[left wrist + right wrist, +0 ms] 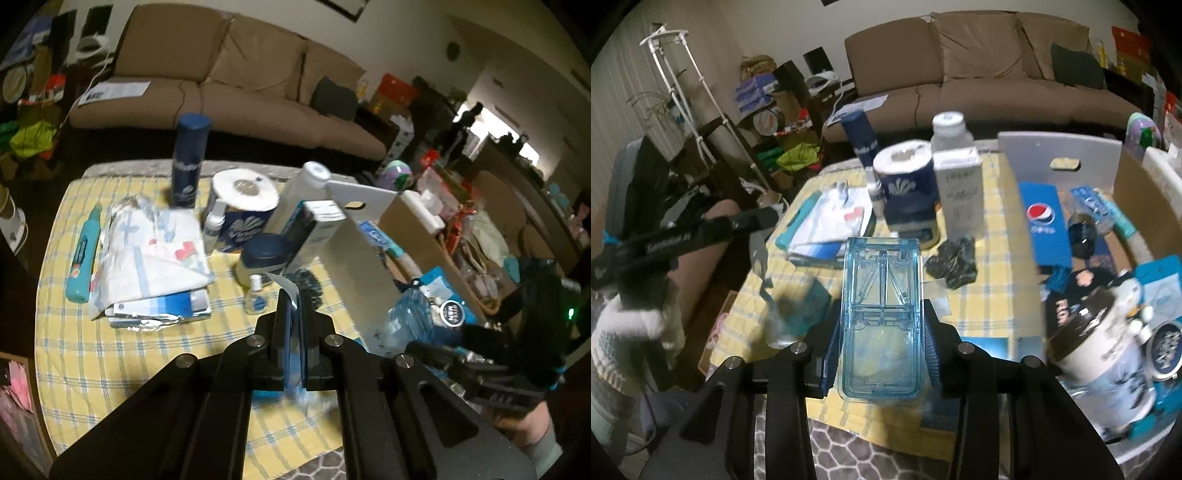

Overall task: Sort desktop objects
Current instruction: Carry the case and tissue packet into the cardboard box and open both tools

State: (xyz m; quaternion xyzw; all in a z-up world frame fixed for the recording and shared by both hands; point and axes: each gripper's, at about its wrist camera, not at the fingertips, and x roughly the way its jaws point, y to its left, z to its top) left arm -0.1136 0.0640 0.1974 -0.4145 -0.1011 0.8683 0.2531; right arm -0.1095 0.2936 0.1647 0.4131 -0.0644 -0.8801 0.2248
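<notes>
— Two grippers, both loaded? Right gripper (pixel 882 354) clamped on the clear blue plastic case (pixel 881 317), pads on its two long sides, long axis pointing straight ahead, far end up over the yellow checked counter (pixel 990 295).

— Agreed. Left gripper (pixel 293 306) nearly closed, pinching a thin pale-blue sheet edge (pixel 284 284) between its pads; hard to tell what else belongs to it.

— Destination for the case?

— Probably the white plastic bin (pixel 1060 147) at right, already crowded: blue Pepsi card (pixel 1047 225), white printed tub (pixel 1108 354). Bin off to the right of the case, near; right gripper closer to it.

— Pose?

— Held roughly level above the near counter edge, aimed at the far blue-wrapped paper roll (pixel 908 181). Needs a swing right, then down.
</notes>
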